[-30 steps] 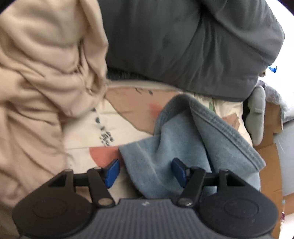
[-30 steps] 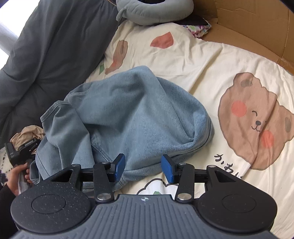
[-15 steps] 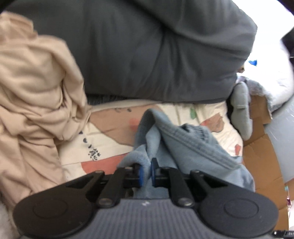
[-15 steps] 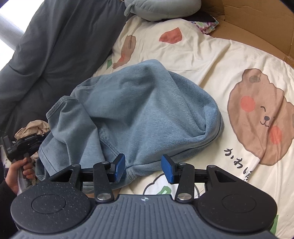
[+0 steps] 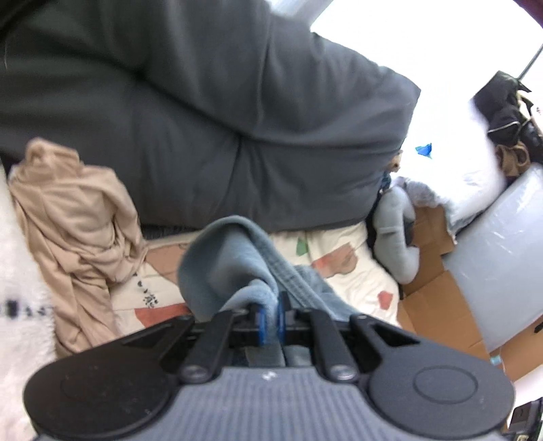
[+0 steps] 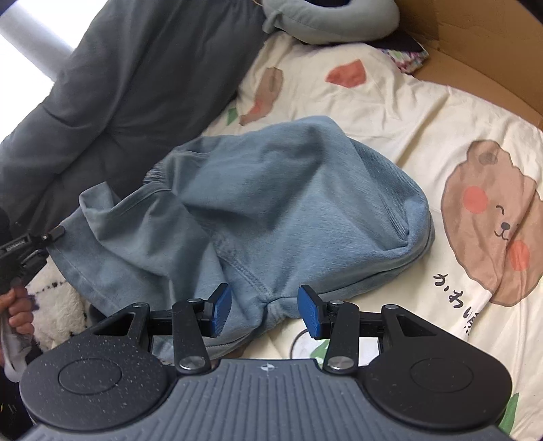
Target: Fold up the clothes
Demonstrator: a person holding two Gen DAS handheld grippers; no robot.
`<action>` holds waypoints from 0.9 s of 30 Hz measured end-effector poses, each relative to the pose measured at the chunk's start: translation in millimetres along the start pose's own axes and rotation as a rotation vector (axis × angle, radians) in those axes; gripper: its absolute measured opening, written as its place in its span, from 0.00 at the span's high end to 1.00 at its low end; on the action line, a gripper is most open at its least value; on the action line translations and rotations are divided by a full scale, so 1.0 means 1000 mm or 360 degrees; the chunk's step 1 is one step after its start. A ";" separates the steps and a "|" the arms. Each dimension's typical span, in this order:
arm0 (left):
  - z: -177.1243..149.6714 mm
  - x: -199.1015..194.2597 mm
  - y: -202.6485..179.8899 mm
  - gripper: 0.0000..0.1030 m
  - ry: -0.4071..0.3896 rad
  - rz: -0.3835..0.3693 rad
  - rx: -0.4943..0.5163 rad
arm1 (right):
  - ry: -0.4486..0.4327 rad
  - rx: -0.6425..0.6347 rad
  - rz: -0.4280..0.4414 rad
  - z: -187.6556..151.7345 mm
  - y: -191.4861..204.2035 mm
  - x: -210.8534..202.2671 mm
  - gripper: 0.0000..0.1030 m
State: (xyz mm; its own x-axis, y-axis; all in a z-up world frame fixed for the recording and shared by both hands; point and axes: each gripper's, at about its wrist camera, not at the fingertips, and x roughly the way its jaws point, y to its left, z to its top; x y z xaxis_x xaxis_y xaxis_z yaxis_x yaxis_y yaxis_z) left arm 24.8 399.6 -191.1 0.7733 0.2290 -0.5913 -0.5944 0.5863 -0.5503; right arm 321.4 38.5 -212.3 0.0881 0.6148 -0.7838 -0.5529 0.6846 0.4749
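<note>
On the bed, nearest first:
Left hand-held gripper [image 5: 269,317]: pinched tight on an edge of the blue garment [image 6: 288,210], a fold of the cloth rising up out of its blue pads.
Right hand-held gripper [image 6: 265,310]: jaws half apart and empty, hanging just over the garment's near seam, touching nothing that I can see.
Blue garment: lies crumpled in a heap on the bear-print sheet [image 6: 441,129], one side pulled up toward the left gripper.
Beige garment [image 5: 78,230]: bunched at the left, against the grey duvet [image 5: 203,118]; not in play.
Farther off: a grey neck pillow [image 6: 332,17] and cardboard [image 6: 482,44].
Step in hand: likely lifting the garment to open it out before any fold.
Next move: the right gripper probably needs a second edge, well apart from the first, so the cloth can be spread flat.
</note>
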 end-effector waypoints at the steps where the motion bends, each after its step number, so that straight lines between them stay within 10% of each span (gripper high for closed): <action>1: 0.001 -0.009 -0.006 0.93 -0.0012 0.0004 0.0006 | -0.0009 -0.0006 0.0015 -0.001 0.004 -0.006 0.51; 9: -0.001 -0.072 -0.066 0.94 -0.0037 -0.0005 0.0045 | -0.0095 -0.0013 0.0187 -0.018 0.035 -0.052 0.50; 27: -0.078 -0.074 -0.154 0.94 0.0415 -0.0143 0.0062 | -0.0045 -0.0169 0.0641 -0.100 0.062 -0.056 0.45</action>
State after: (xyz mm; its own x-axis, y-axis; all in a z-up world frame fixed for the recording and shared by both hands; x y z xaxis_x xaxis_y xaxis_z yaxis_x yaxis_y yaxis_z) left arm 41.8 231.8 -109.0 0.7366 -0.0299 -0.6756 -0.5133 0.6257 -0.5874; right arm 199.7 6.8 -178.7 -0.1305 0.8367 -0.5318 -0.6301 0.3441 0.6961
